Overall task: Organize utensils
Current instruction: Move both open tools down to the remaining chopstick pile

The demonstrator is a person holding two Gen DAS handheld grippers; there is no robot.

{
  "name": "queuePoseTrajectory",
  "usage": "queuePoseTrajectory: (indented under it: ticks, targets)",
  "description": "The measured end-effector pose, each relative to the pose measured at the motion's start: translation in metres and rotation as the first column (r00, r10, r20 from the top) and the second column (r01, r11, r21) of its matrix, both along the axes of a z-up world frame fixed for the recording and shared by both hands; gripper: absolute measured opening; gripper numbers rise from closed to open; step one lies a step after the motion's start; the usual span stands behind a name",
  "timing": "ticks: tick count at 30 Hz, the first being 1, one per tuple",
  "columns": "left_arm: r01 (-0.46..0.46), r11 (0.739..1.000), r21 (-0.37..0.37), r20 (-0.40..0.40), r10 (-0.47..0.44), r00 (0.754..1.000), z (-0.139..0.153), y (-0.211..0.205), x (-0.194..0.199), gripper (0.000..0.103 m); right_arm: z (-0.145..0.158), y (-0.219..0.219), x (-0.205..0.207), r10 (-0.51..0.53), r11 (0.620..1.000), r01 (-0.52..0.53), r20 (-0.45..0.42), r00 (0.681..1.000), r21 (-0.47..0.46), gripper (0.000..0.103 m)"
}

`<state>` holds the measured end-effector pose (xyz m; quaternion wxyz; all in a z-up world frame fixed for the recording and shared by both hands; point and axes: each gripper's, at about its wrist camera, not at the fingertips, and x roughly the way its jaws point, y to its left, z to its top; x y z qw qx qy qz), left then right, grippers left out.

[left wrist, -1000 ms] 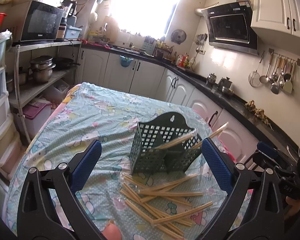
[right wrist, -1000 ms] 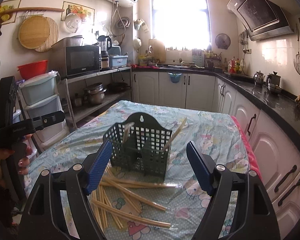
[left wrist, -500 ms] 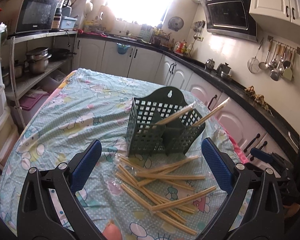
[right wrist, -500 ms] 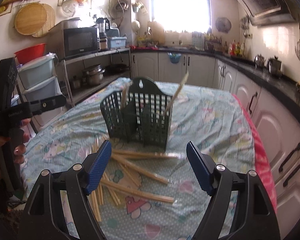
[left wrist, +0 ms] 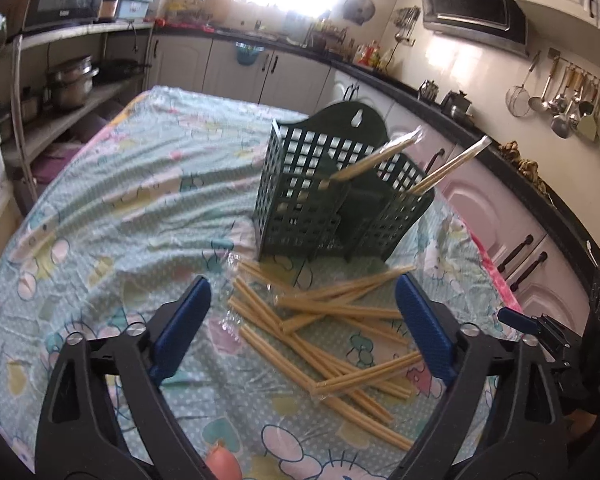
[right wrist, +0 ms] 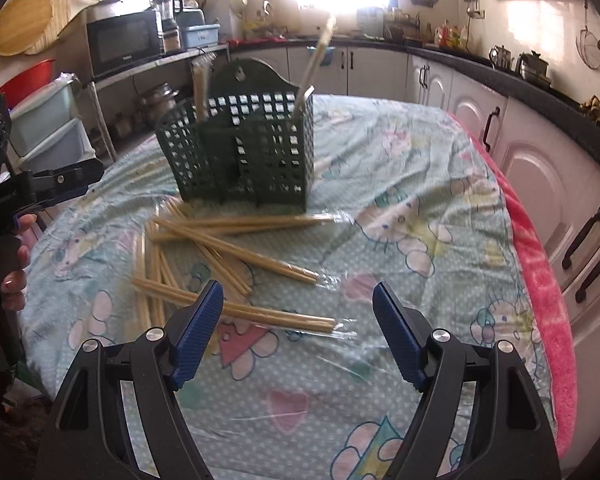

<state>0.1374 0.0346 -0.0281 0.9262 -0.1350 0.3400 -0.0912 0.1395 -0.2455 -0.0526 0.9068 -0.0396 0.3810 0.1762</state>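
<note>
A dark green perforated utensil holder (left wrist: 340,196) (right wrist: 244,148) stands upright on the table, with two wrapped chopstick pairs (left wrist: 448,168) leaning out of its compartments. Several more wrapped wooden chopsticks (left wrist: 332,328) (right wrist: 228,256) lie scattered on the cloth in front of it. My left gripper (left wrist: 302,310) hovers above the pile, its jaws closing but still wide, with nothing pressed between the blue pads. My right gripper (right wrist: 298,312) is open above the nearest chopstick pair (right wrist: 260,314), which lies below its fingertips, untouched.
A patterned light-green tablecloth (left wrist: 120,200) covers the round table; a pink edge (right wrist: 540,280) hangs at its right. White cabinets (right wrist: 540,168) and a black counter stand close by. A metal shelf with pots (left wrist: 68,84) and plastic drawers (right wrist: 48,128) stand to the left.
Both grippers have come down and tipped towards the table, so the holder and chopsticks look larger and nearer. The left gripper's pads have drawn slightly inward.
</note>
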Motion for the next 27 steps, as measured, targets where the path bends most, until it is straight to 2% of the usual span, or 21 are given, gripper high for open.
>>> queuePoseTrajectory:
  ticks: [3,7,12,15,20,24,27]
  targets:
    - [0.007,1.000,-0.023,-0.037,-0.007,0.999,-0.010,0.002,0.006,0.069,-0.006,-0.007,0.008,-0.017,1.000,0.017,-0.018,1.000,0.009,0.074]
    - [0.020,0.998,-0.061,-0.089,-0.025,0.996,-0.024,0.003,0.015,0.062,-0.016,-0.017,0.018,-0.037,0.999,0.039,-0.073,0.997,0.030,0.070]
    - [0.035,0.997,-0.075,-0.128,-0.044,0.991,-0.036,0.002,0.027,0.048,-0.031,-0.024,0.023,-0.041,0.998,0.048,-0.129,0.991,0.051,0.060]
    - [0.045,0.996,-0.071,-0.131,-0.054,0.990,-0.039,0.000,0.032,0.045,-0.040,-0.026,0.027,-0.039,0.997,0.049,-0.158,0.987,0.065,0.054]
    - [0.047,0.996,-0.079,-0.141,-0.058,0.988,-0.043,0.002,0.041,0.044,-0.053,-0.030,0.034,-0.046,0.992,0.069,-0.207,0.977,0.102,0.043]
    - [0.058,0.995,-0.081,-0.148,-0.070,0.987,-0.046,0.001,0.046,0.040,-0.056,-0.032,0.036,-0.046,0.991,0.070,-0.206,0.977,0.112,0.035]
    - [0.063,0.995,-0.080,-0.158,-0.075,0.985,-0.049,-0.001,0.050,0.035,-0.056,-0.033,0.036,-0.049,0.992,0.070,-0.198,0.979,0.101,0.024]
